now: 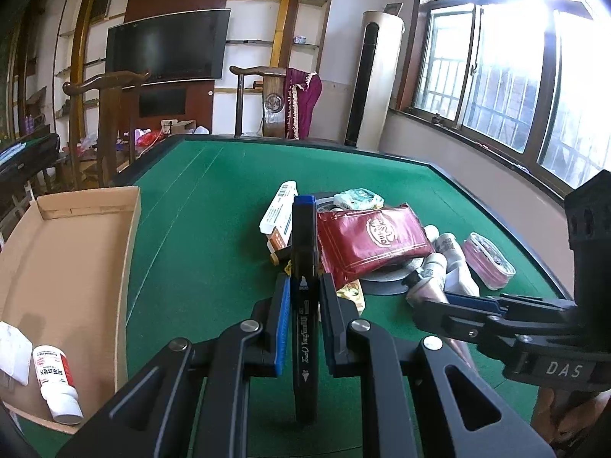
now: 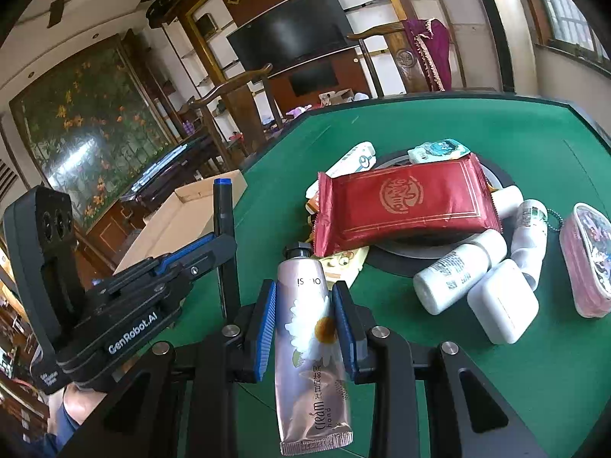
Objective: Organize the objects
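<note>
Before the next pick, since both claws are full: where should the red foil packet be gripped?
Grip the red foil packet across its short width at the near long edge, from above. It lies flat atop the pile; its crimped ends look too floppy.

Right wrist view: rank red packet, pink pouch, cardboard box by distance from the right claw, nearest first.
From the right claw:
1. red packet, just ahead on the pile.
2. pink pouch, far right on the felt.
3. cardboard box, away at the left table edge.

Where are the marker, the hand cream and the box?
marker (image 1: 304,297), left wrist view, barrel between the pads.
hand cream (image 2: 309,328), right wrist view, tube body at the daisy.
box (image 1: 65,267), left wrist view, bare floor.
</note>
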Available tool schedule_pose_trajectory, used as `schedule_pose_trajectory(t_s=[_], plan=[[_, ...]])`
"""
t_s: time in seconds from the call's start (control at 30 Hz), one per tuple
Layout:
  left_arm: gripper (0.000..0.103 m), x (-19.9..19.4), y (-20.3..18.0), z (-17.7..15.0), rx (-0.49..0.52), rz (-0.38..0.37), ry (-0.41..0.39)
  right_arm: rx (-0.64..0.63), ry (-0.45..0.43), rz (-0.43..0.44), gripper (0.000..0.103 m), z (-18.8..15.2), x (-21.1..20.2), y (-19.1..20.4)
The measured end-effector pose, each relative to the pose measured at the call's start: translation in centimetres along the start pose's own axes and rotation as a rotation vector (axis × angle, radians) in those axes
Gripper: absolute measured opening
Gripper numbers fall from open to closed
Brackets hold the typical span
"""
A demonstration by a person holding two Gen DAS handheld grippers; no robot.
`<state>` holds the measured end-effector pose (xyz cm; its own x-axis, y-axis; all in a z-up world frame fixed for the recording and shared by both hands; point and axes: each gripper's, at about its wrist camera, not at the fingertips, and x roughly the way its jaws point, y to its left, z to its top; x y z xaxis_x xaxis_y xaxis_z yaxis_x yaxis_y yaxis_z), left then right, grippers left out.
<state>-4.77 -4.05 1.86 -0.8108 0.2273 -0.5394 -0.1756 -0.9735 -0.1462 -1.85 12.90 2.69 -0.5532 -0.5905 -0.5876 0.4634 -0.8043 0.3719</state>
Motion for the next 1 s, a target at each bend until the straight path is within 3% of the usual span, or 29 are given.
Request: schedule_pose_trajectory(t_s=[0.47,0.83,1.0], plan=[[0.014,-3.4,2.5,0.7,-0.081,-0.018,-0.066,-0.029,-0.008,0.002,0.033,0.9,1.2,3.7],[0.014,-9.0,8.2,2.3,-0.138,0.016,-0.101,-0.103,0.023,0.082,0.033,3.3,4.0,10.1],[0.014,-11.0,11.9,3.5,-0.156,0.041,-0.078,-0.125,0.063,0.129,0.033,5.7,6.5,13.2]])
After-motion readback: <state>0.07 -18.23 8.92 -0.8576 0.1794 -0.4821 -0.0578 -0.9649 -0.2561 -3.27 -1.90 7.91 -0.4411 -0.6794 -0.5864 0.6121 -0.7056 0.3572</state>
